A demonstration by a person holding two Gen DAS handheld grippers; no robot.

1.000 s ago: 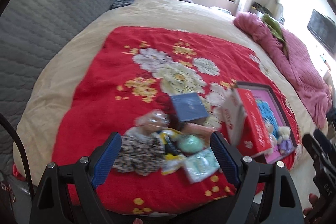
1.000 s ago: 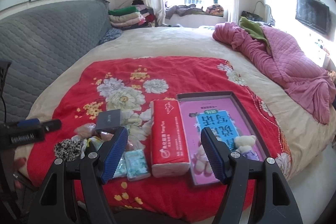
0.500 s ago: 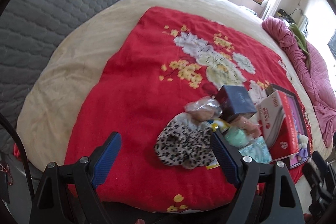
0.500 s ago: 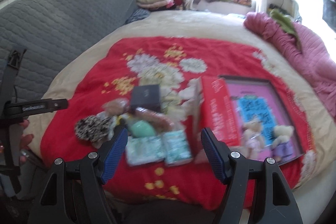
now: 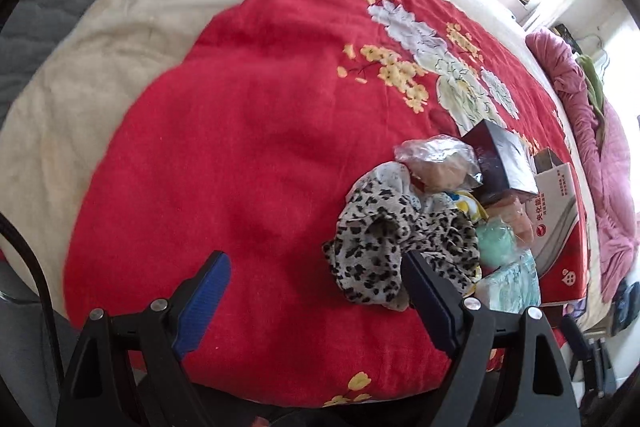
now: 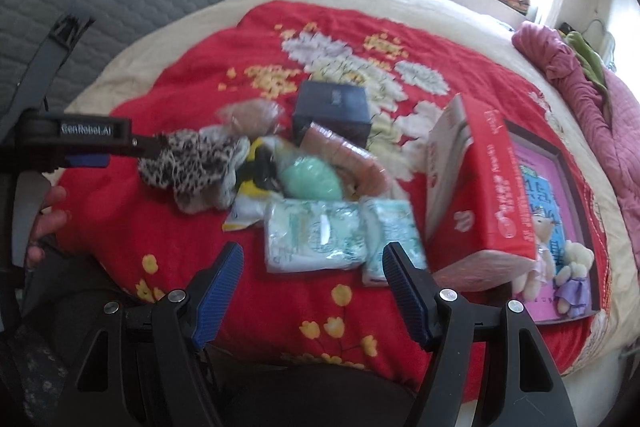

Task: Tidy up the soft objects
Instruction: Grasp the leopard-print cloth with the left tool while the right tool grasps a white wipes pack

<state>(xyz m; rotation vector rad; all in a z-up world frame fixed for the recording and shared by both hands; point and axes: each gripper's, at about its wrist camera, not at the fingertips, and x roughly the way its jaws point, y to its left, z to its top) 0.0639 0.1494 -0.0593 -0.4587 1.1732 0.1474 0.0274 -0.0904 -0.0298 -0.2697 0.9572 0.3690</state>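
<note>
My left gripper (image 5: pixel 316 287) is hanging wide open over the red blanket (image 5: pixel 240 147), its right finger touching the leopard-print cloth (image 5: pixel 384 247). My right gripper (image 6: pixel 312 279), also open and empty, is facing two tissue packs (image 6: pixel 316 235) lying side by side, long axes running away from me, beside the red tissue box (image 6: pixel 492 187).

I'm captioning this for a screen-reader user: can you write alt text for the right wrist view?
An open right gripper hovers over two pale tissue packs on a red floral blanket. Beyond lie a leopard-print cloth, a green pouch and a red tissue box; the left gripper reaches in beside the cloth.
</note>
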